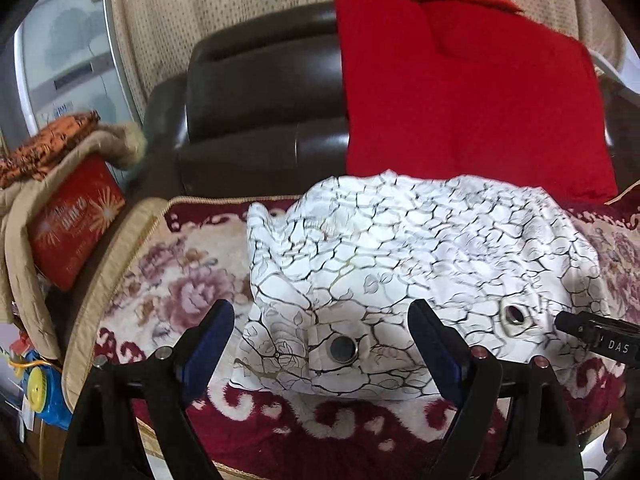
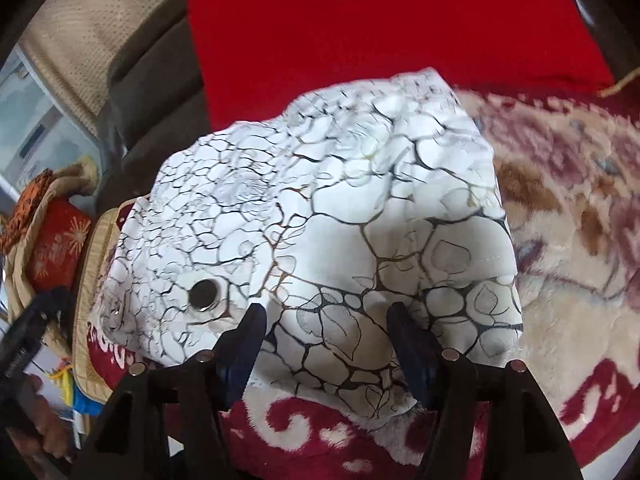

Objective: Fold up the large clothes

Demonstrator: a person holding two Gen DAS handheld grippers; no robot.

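Note:
A large white cloth with a black and gold crackle print lies bunched on a red floral blanket; it also shows in the right wrist view. It has metal eyelets near its front edge, and one shows in the right wrist view. My left gripper is open, its jaws either side of the cloth's front edge, holding nothing. My right gripper is open over the cloth's near right part, holding nothing. Its tip shows at the right of the left wrist view.
A red cloth hangs over a dark brown sofa back behind the white cloth. A red box, a beige padded cover and toys sit at the left. The blanket extends to the right.

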